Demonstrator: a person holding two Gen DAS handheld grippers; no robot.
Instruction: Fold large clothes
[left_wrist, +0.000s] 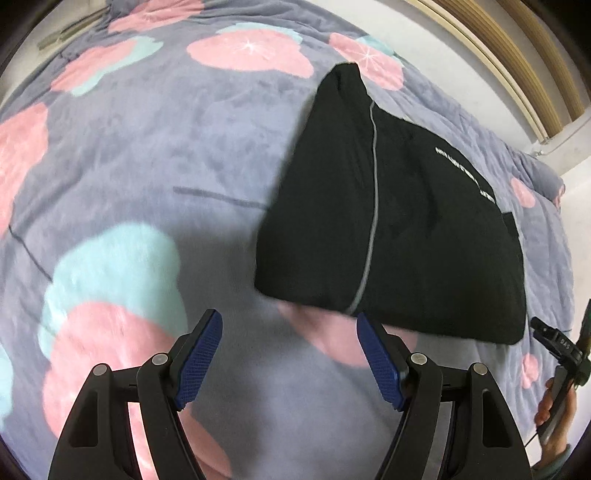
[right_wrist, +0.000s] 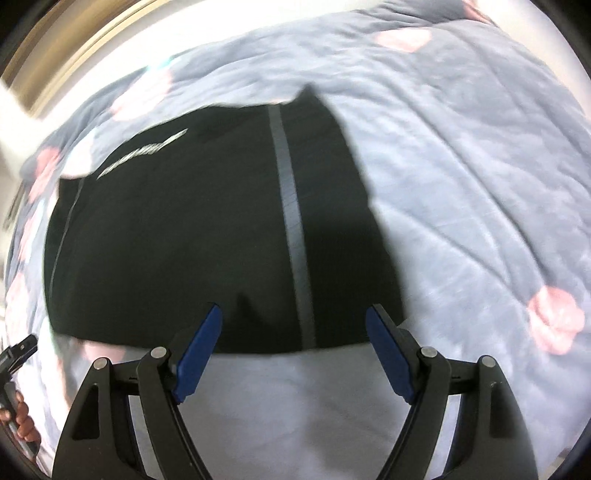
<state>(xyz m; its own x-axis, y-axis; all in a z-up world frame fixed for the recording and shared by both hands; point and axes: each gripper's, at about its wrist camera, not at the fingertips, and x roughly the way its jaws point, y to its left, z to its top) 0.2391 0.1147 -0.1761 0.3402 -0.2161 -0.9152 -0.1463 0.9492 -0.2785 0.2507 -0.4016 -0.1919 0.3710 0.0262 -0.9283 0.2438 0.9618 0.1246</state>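
Note:
A black garment (left_wrist: 399, 221) with a grey stripe and white lettering lies folded into a compact shape on the bed. It also shows in the right wrist view (right_wrist: 207, 229). My left gripper (left_wrist: 290, 321) is open and empty, held above the blanket just left of the garment's near edge. My right gripper (right_wrist: 293, 314) is open and empty, held above the garment's near edge. The right gripper's body (left_wrist: 561, 347) shows at the right edge of the left wrist view.
The bed is covered by a grey-purple blanket (left_wrist: 147, 166) with pink and teal flower shapes, seen also in the right wrist view (right_wrist: 461, 184). A wall and a wooden frame (left_wrist: 517, 55) lie past the bed's far right side.

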